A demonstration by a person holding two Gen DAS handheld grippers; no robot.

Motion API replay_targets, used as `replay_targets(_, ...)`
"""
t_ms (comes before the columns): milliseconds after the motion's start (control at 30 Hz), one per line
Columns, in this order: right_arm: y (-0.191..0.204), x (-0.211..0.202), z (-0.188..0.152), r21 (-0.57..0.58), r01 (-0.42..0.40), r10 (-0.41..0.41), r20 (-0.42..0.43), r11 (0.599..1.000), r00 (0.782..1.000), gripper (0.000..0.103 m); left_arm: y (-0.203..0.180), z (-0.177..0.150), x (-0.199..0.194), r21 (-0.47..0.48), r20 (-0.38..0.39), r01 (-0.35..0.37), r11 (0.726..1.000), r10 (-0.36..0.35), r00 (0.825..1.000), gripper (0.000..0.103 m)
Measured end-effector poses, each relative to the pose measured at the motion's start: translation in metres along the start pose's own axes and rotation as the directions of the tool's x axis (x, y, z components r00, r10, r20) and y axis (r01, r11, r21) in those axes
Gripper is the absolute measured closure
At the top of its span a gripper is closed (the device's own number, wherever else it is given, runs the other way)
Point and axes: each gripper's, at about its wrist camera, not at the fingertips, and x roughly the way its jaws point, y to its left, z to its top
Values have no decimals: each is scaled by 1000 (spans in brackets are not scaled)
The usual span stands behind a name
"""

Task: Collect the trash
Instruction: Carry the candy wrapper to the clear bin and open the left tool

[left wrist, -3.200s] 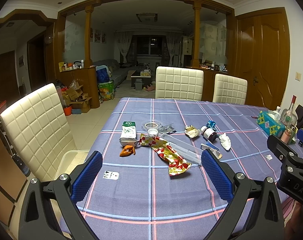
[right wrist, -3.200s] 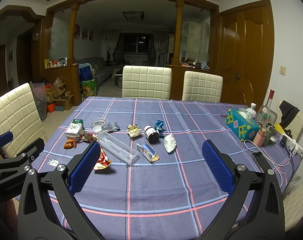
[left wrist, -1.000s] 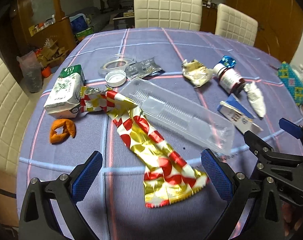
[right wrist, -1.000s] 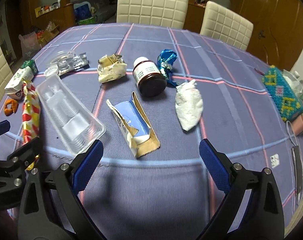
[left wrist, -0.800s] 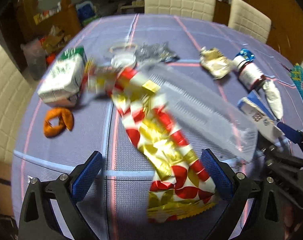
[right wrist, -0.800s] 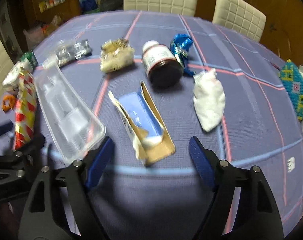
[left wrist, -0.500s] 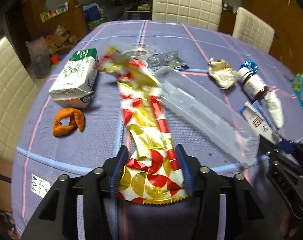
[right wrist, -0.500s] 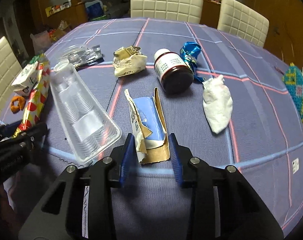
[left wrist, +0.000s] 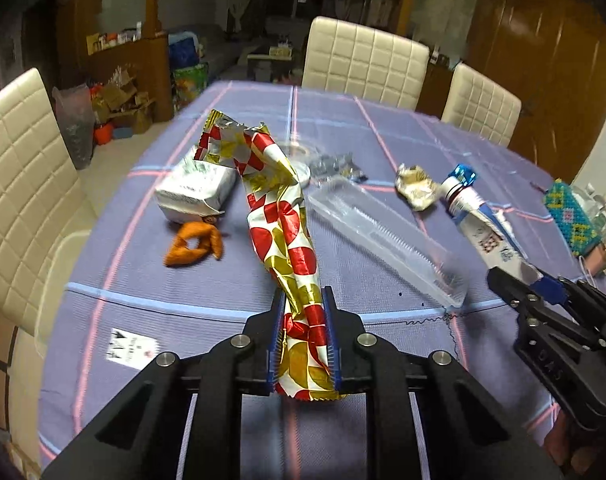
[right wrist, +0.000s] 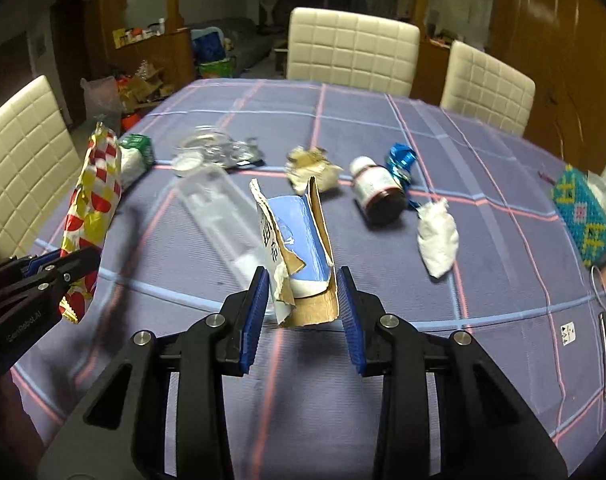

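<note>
Foil wrapper [left wrist: 291,256] and torn carton [right wrist: 299,240] held aloft.

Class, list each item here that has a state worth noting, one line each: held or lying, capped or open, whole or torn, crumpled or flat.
left gripper: shut on the wrapper
red and gold wrapper: held, lifted, creased
right gripper: shut on the box
torn cardboard box: held, ripped open
clear plastic tray: lying on the table
brown bottle: on its side, capped
white tissue: crumpled, lying
orange peel: lying
</note>
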Motion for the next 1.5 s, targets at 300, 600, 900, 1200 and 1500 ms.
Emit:
replay_targets(300, 59, -17, 6, -80, -85, 86, 14, 993, 996, 66, 42, -2, -34, -33, 95, -47, 998, 50, 994, 85)
replay_targets(600, 120, -11, 14, -152, -160, 162, -2, 975, 987, 64, 100, -4, -38, -108, 107, -174, 979, 186, 977, 85)
replay_targets(900, 183, 2, 28, -235, -217, 214, -37, 947, 976, 63, 162, -9, -30, -173, 56, -241, 955, 253, 966, 85)
replay_targets(1200, 237, 18, 46, -303, -248, 247, -43, 920, 968, 63, 216, -4, -22, -207, 22, -310, 928, 321, 947, 85)
replay_targets(1500, 277, 35, 59, -351, -267, 263, -61, 898, 963, 62, 247, -5, 0, -223, -29, -306, 925, 308, 951, 83)
